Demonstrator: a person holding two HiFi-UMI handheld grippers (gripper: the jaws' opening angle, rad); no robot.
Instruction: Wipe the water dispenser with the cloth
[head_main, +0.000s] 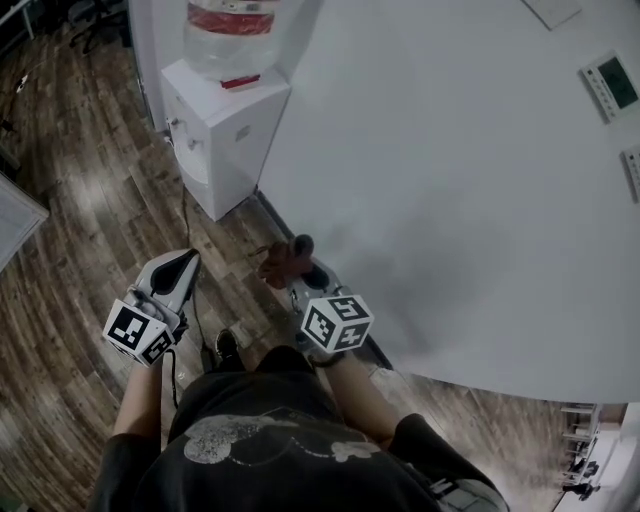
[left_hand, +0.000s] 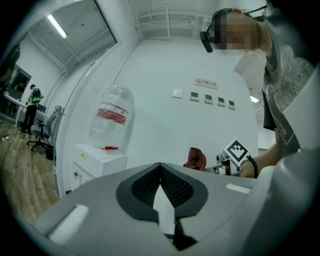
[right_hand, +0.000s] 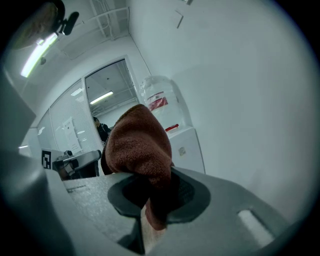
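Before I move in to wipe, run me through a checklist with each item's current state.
1. Cloth gripped: ok. The cloth is clamped between the jaws of the right gripper.
2. Left gripper free: ok. The left gripper has its jaws together with nothing between them.
3. Dispenser in sight: ok. The dispenser stands ahead in the head view.
4. Cloth on dispenser: not ok. They are apart, with bare floor between.
5. Bottle seated: ok. The bottle stands upright on top of the dispenser.
6. Where the dirt is: cannot tell. The dispenser shows too small.
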